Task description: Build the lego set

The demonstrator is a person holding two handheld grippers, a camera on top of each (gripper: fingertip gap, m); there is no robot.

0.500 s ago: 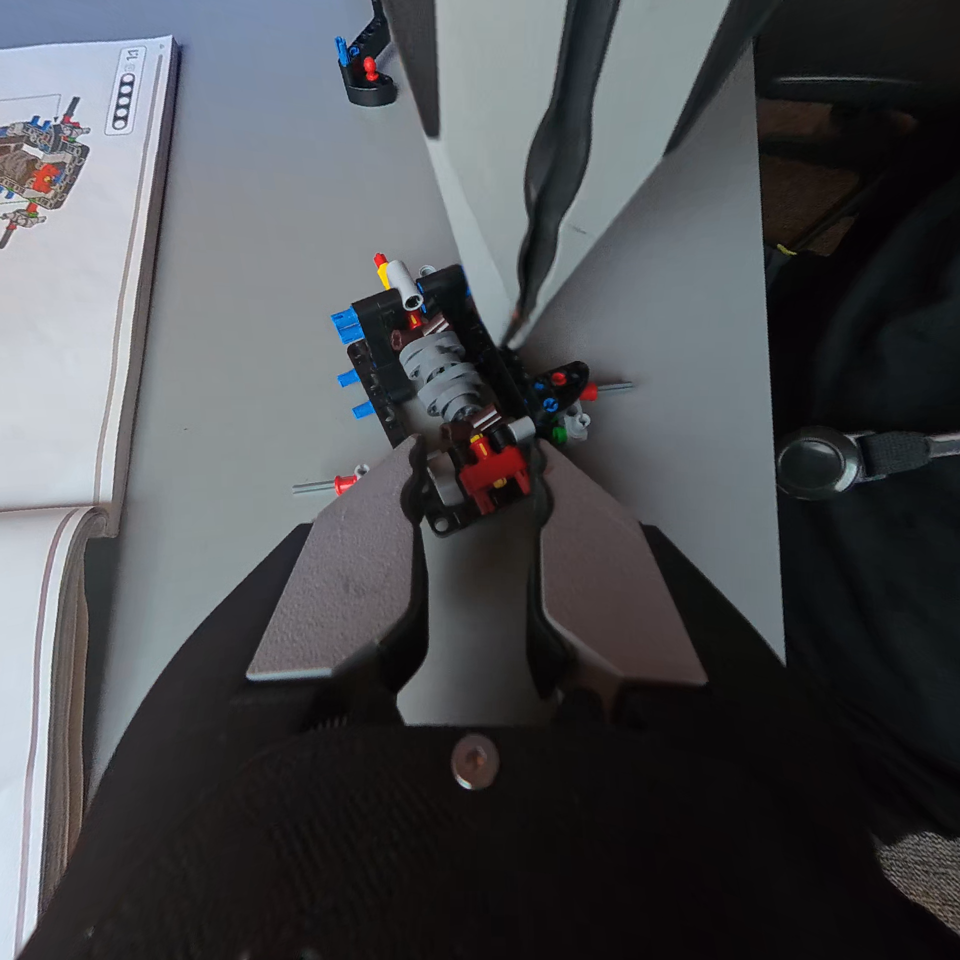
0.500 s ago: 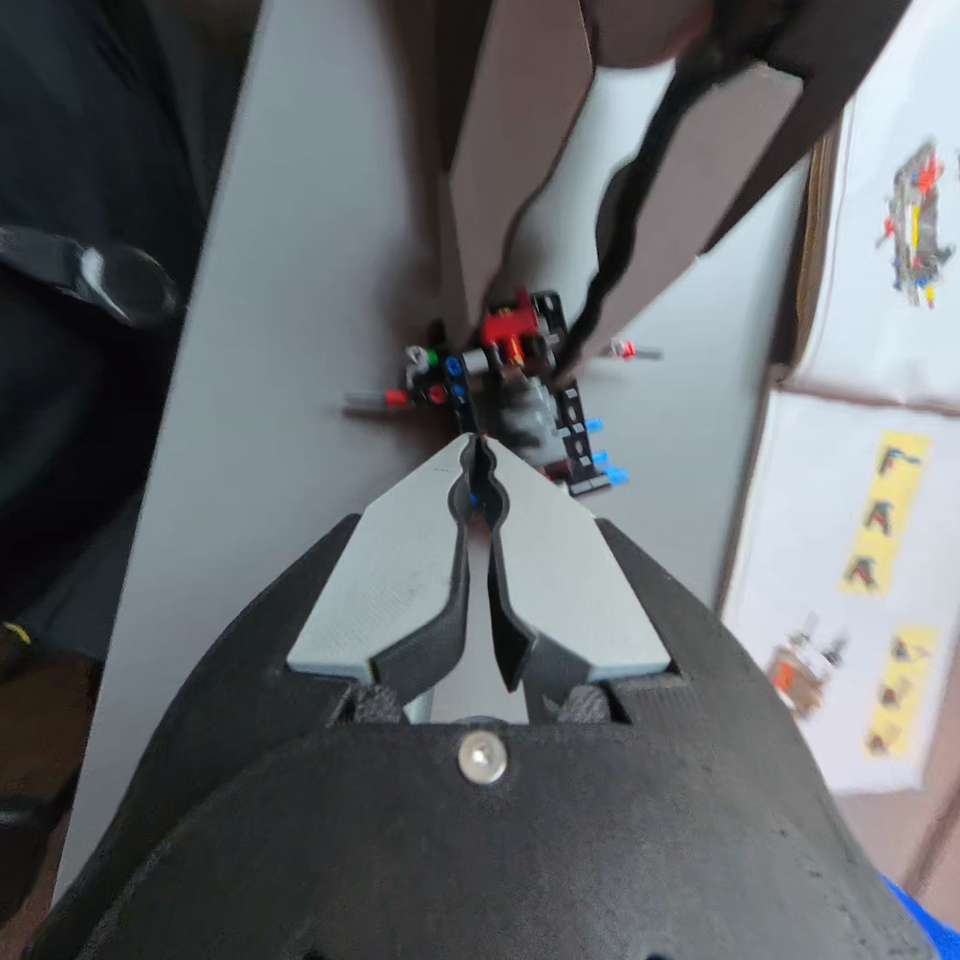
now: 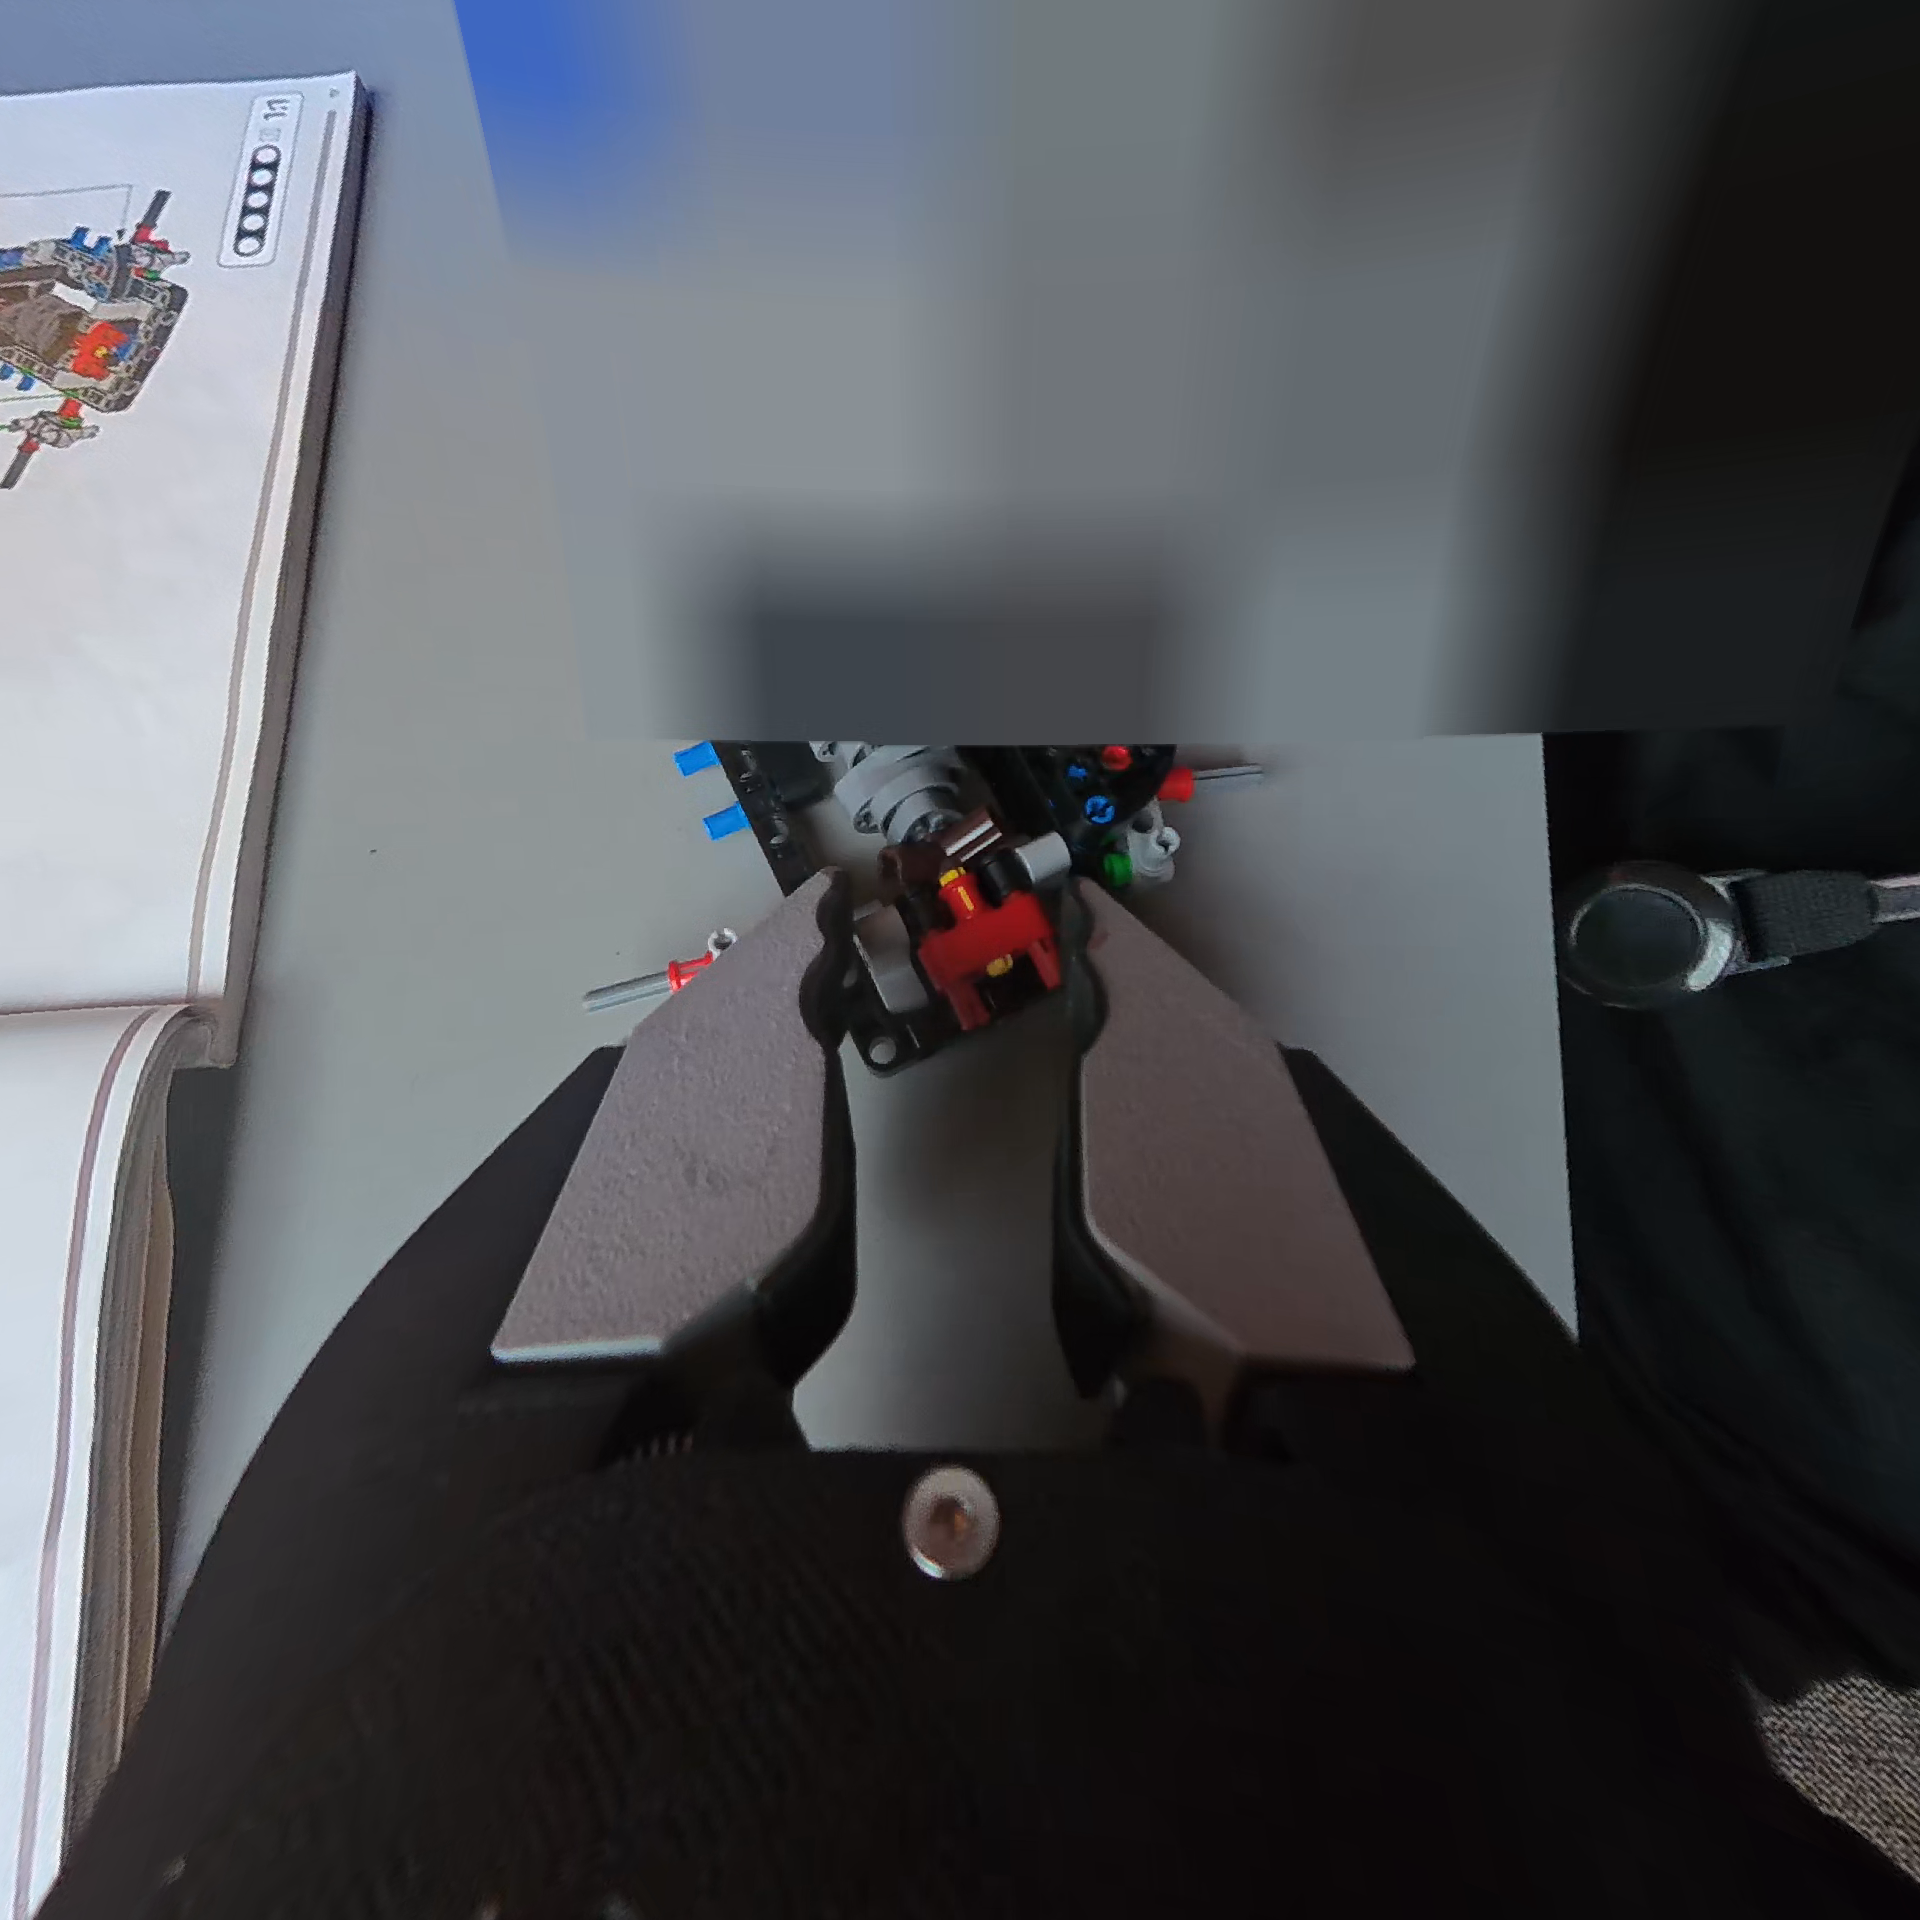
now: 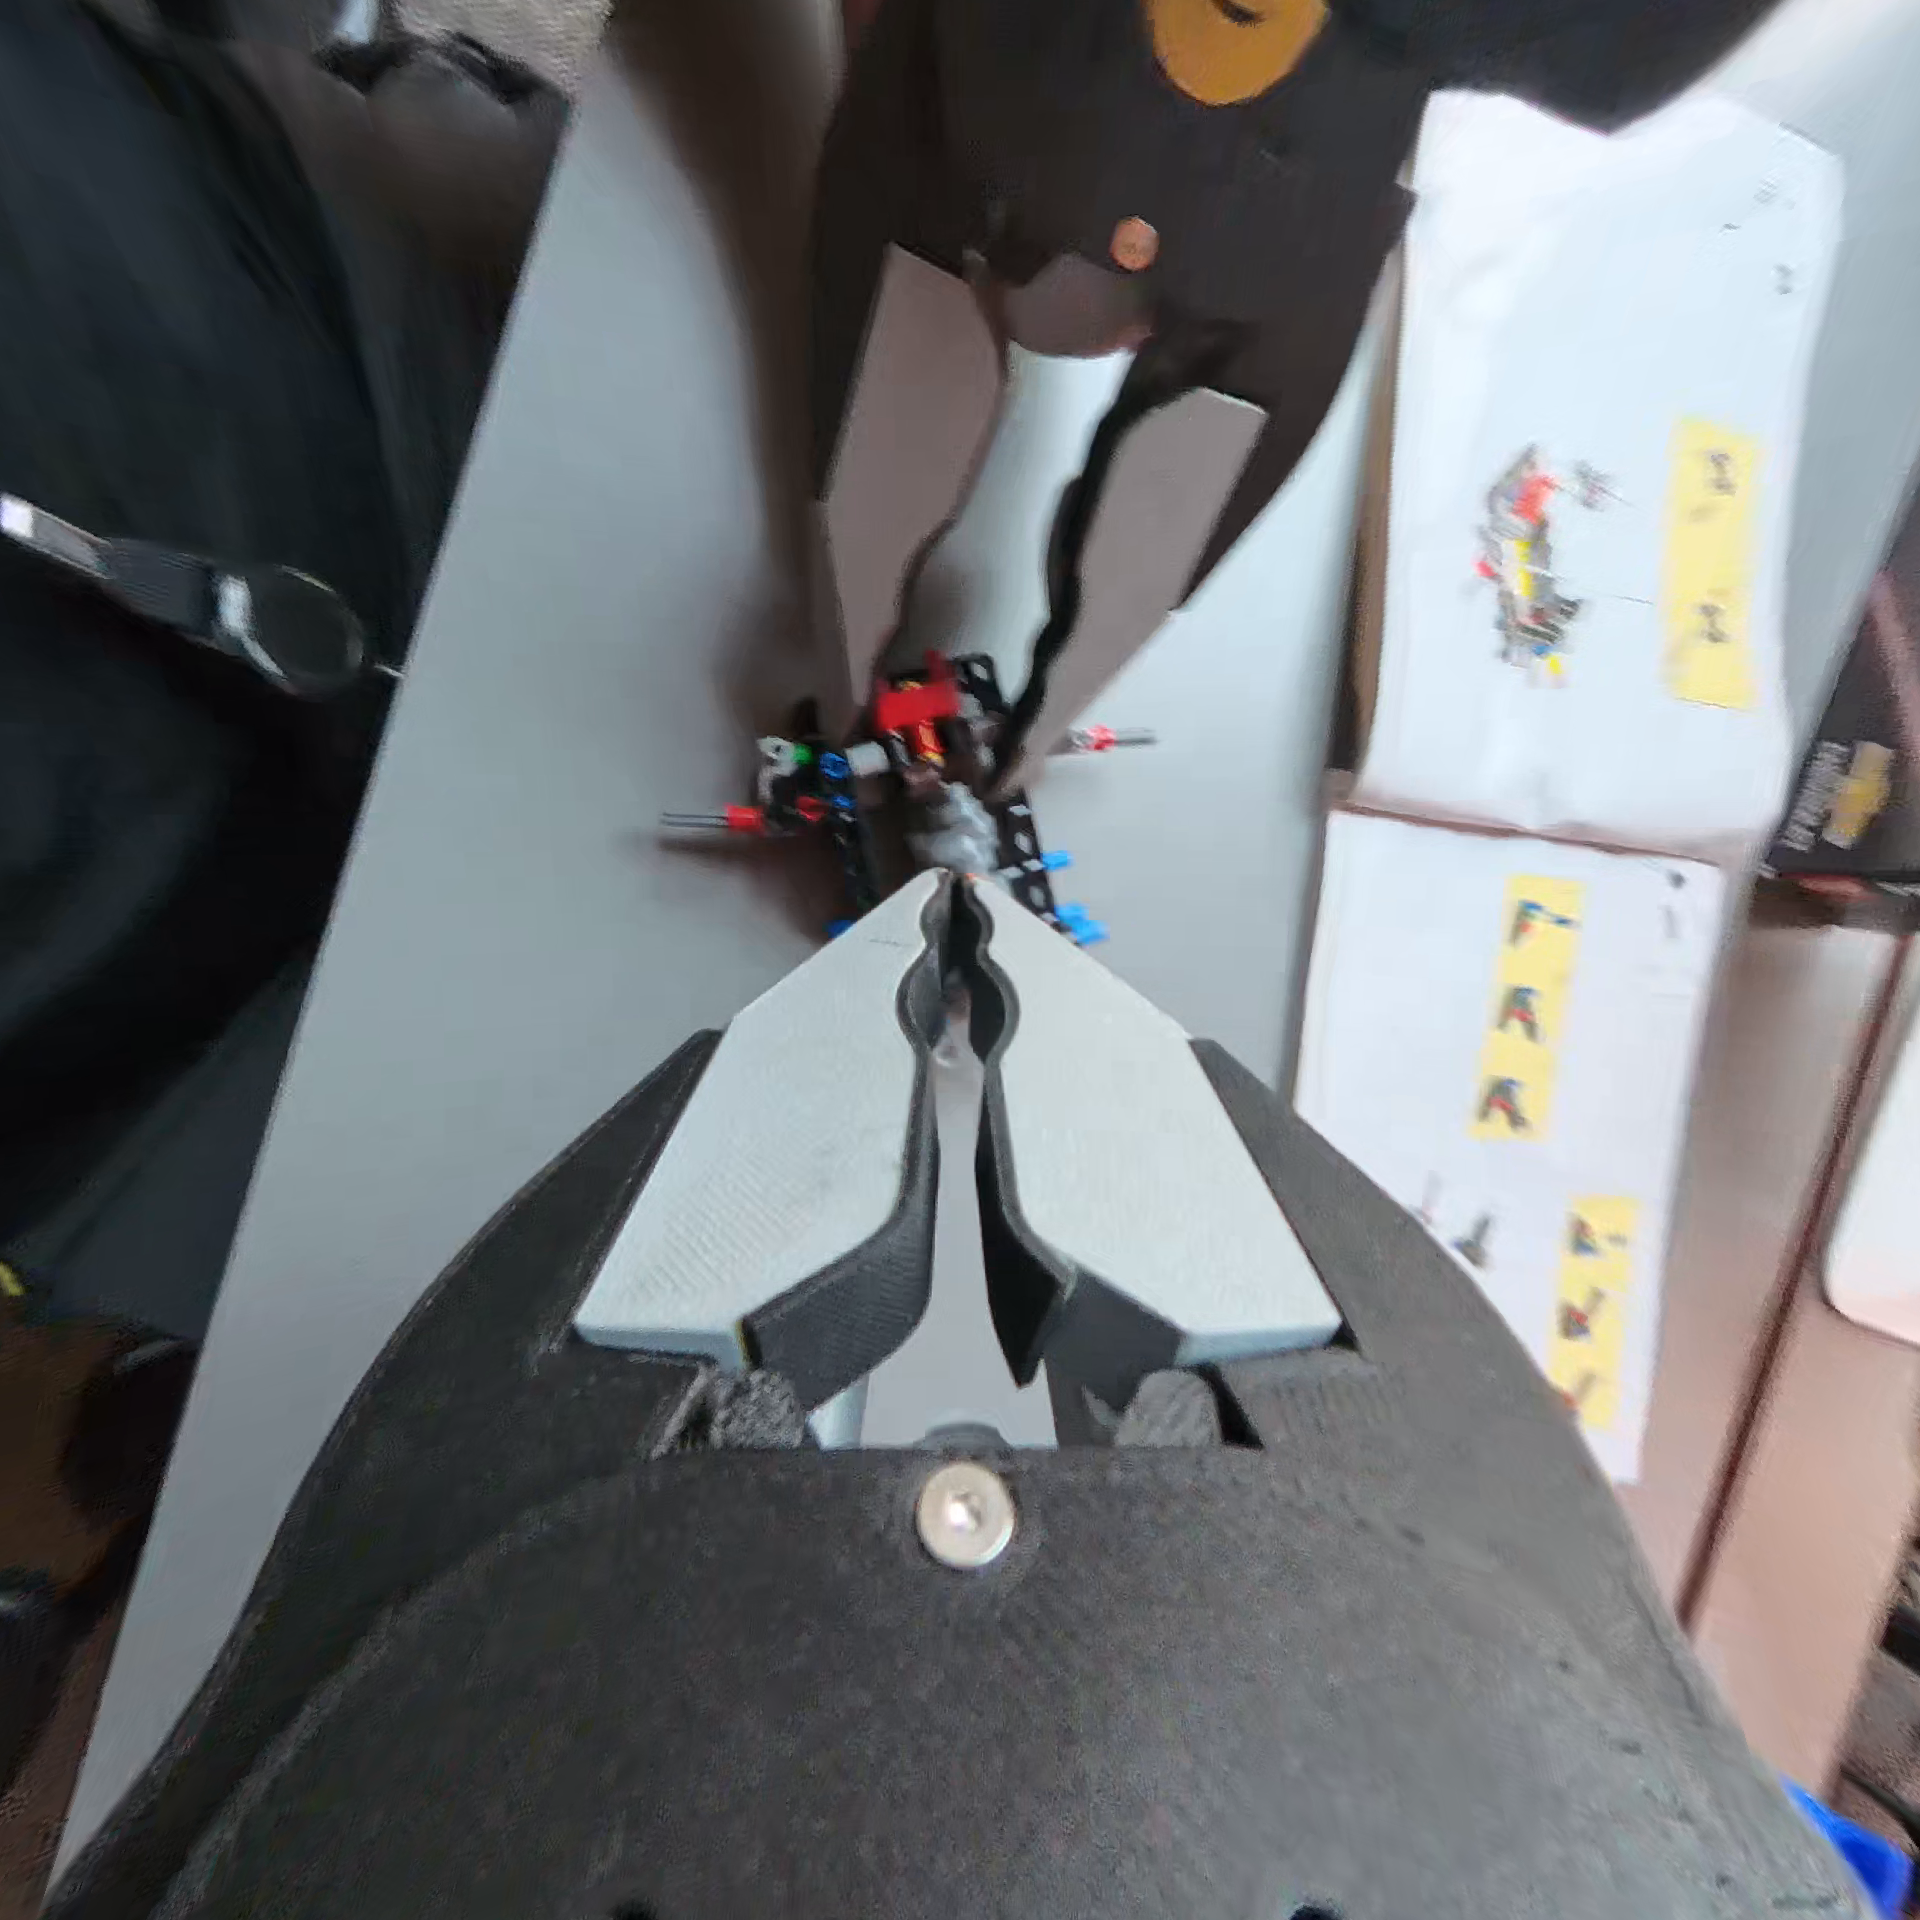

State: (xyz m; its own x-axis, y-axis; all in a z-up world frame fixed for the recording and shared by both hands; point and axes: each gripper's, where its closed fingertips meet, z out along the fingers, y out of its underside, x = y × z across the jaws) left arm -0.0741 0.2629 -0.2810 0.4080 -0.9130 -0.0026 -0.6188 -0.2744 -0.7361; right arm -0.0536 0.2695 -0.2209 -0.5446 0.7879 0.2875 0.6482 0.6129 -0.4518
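Observation:
The lego assembly (image 3: 914,810) is a black frame with a grey gear stack, a red block, blue pins and red-tipped axles. It lies on the grey table (image 3: 416,727). My left gripper (image 3: 956,935) is shut on the assembly's near end, its brown-grey fingers (image 3: 727,1091) on either side of the red block. A blurred patch hides the assembly's far half there. In the right wrist view the assembly (image 4: 914,717) sits between the left gripper (image 4: 935,727) and my right gripper (image 4: 951,883). The right gripper's light grey fingers (image 4: 810,1122) are shut, tips at the assembly's near end. A reddish speck shows at the tips.
An open instruction booklet (image 3: 156,520) lies left of the assembly and also shows in the right wrist view (image 4: 1558,520). A loose grey axle with a red bush (image 3: 665,982) lies beside the left finger. A round black strap piece (image 3: 1642,935) hangs past the table's right edge.
The right gripper has drawn back a little from the assembly, still shut. The left gripper keeps its hold and the assembly has hardly moved.

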